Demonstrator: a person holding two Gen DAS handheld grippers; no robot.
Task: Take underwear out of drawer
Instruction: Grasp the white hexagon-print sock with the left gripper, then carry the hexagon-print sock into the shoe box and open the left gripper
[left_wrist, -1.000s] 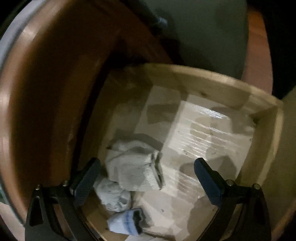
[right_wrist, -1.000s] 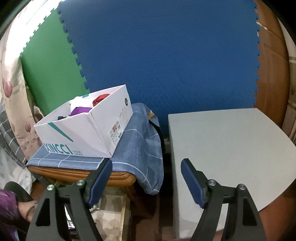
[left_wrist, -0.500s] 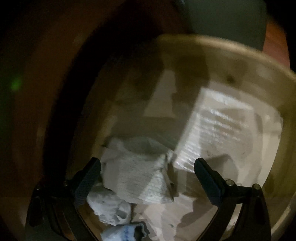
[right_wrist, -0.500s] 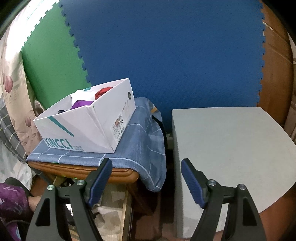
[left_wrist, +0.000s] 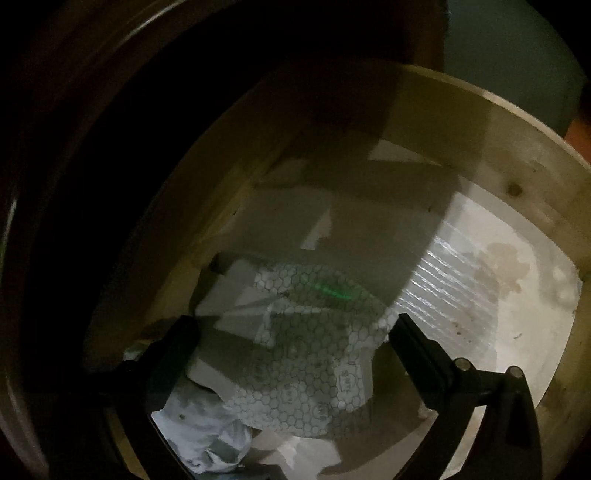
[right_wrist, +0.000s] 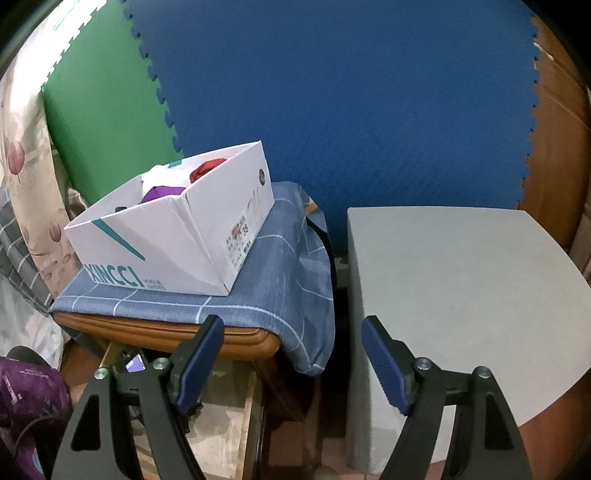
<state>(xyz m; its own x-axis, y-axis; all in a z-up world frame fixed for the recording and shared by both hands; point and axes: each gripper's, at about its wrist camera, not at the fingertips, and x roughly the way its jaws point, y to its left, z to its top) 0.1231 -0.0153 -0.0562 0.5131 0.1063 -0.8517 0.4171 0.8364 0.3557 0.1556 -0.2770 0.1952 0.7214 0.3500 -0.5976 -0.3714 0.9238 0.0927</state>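
Note:
In the left wrist view I look down into an open wooden drawer (left_wrist: 528, 184) with a white liner. A folded white pair of underwear with a honeycomb print (left_wrist: 295, 343) lies in its near left part. My left gripper (left_wrist: 291, 343) is open, low inside the drawer, one finger on each side of that underwear. A crumpled pale grey garment (left_wrist: 199, 432) lies just below it. My right gripper (right_wrist: 291, 354) is open and empty, held in the air away from the drawer, in front of a stool and a grey table.
A white shoe box (right_wrist: 173, 236) holding red, purple and white clothes stands on a blue checked cloth (right_wrist: 280, 273) over a wooden stool. A grey table top (right_wrist: 461, 295) is to the right. A blue and green foam mat wall (right_wrist: 332, 103) stands behind.
My left gripper has dropped deeper into the drawer, and the patterned underwear now sits between its open fingers. The view has darkened. The right gripper has drifted slightly.

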